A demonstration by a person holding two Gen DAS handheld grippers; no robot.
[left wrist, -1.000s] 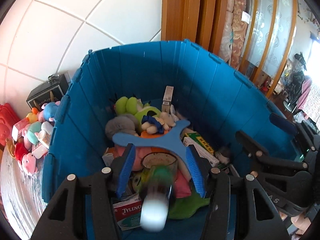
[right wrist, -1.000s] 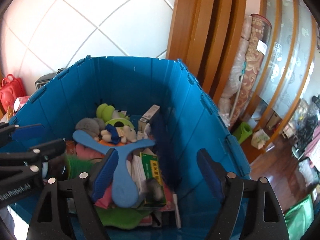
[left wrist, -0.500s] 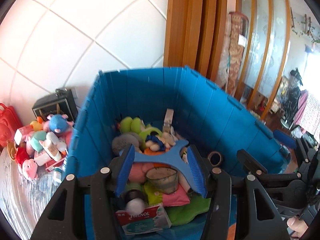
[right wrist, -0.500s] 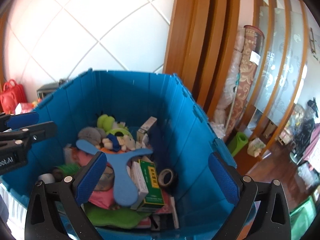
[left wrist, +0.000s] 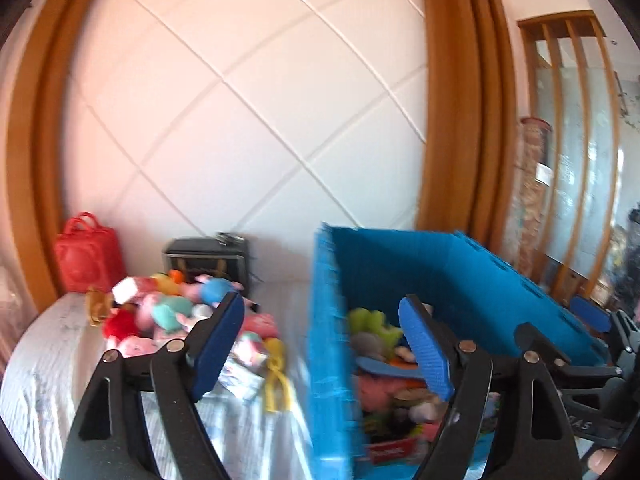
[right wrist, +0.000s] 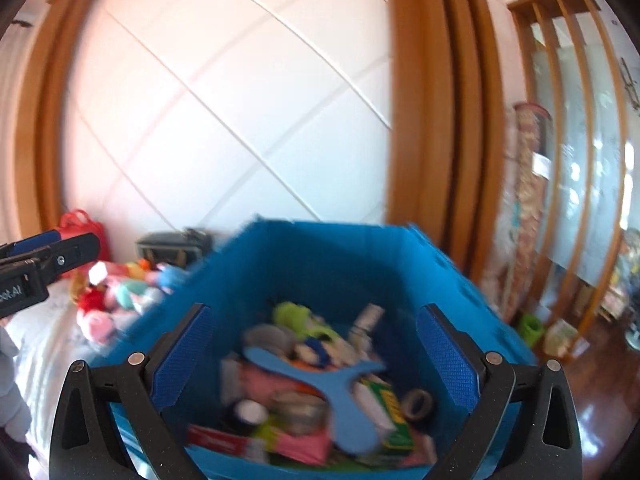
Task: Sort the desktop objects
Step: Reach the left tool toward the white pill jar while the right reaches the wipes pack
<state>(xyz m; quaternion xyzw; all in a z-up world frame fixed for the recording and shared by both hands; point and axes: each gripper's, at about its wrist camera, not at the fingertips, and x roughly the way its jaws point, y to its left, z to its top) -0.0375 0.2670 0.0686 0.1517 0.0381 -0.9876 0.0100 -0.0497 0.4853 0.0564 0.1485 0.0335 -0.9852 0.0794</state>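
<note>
Hovering with fingers wide apart and holding nothing: left gripper (left wrist: 322, 344), straddling the near wall of the blue bin (left wrist: 460, 272), one pad over the desk (left wrist: 48, 364) side, the other over the bin's inside. Likewise hanging spread and empty: right gripper (right wrist: 316, 356), sitting above the bin (right wrist: 320, 252), both pads framing the heap inside. Lying in the bin, piled and touching: blue boomerang (right wrist: 332, 380) on top, green plush (right wrist: 296, 316) toward the far wall, grey plush (right wrist: 266, 336) just beside it, green box (right wrist: 390, 408) and tape roll (right wrist: 418, 402) at the right, round tin (right wrist: 298, 410) under the boomerang's stem, red-and-white box (right wrist: 224, 438) at the near wall. Blurring most of it, so finer details not telling. Still waiting on the white cloth of the desk, left of the bin: cluster of small plush toys (left wrist: 160, 308), a yellow piece (left wrist: 276, 376) lying near the bin's wall, some packets (left wrist: 240, 376) beside it. Standing behind the toys against the tiled wall: black box (left wrist: 206, 258) and red case (left wrist: 86, 258), well apart from each other. Showing at the right edge of the left view: the right gripper (left wrist: 592, 344), beyond the bin's far side. Showing at the left edge of the right view: the left gripper (right wrist: 36, 264), above the desk (right wrist: 48, 344)
</note>
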